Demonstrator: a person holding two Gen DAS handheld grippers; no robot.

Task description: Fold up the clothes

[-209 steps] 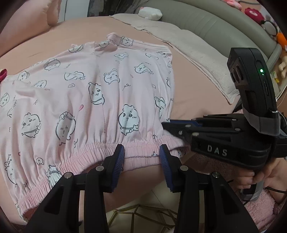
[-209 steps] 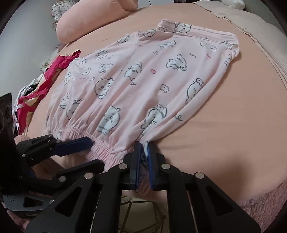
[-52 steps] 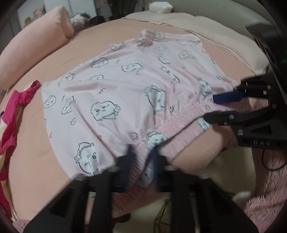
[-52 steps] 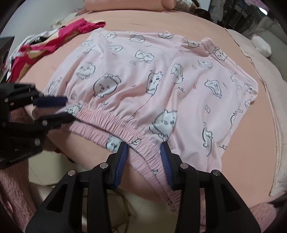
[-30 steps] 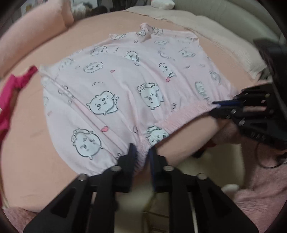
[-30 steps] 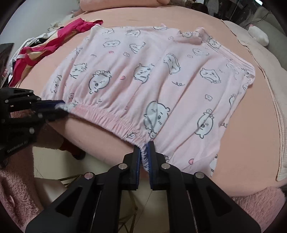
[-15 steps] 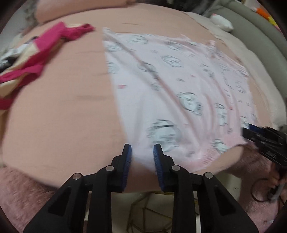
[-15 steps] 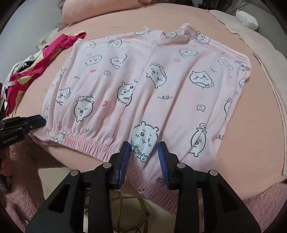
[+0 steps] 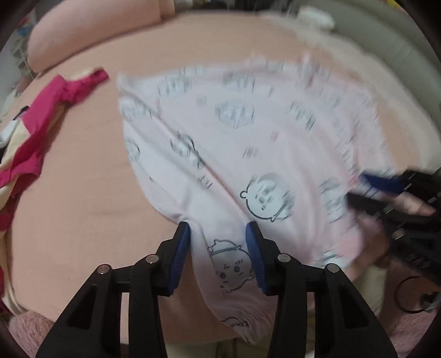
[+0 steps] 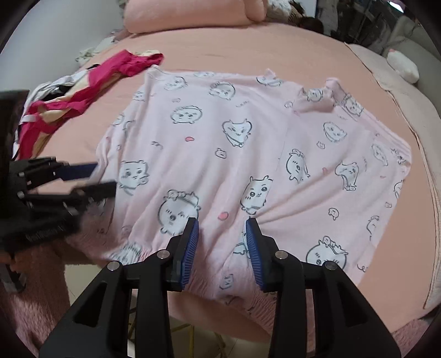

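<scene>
Pink pyjama shorts (image 10: 248, 154) lay flat on the bed (image 10: 234, 46). Both the left claw (image 9: 217, 253) and the right claw (image 10: 222, 245) were spread, having just opened, over the shorts' elastic waistband (image 10: 242, 286); the soft, light cloth seemed best gripped there.

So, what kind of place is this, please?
Most likely a bedroom. A pale pink garment printed with cartoon animals is spread on a wide bed with a peach-coloured sheet, a long pink pillow lies at its far end, and crumpled magenta clothing waits beside the garment.
</scene>
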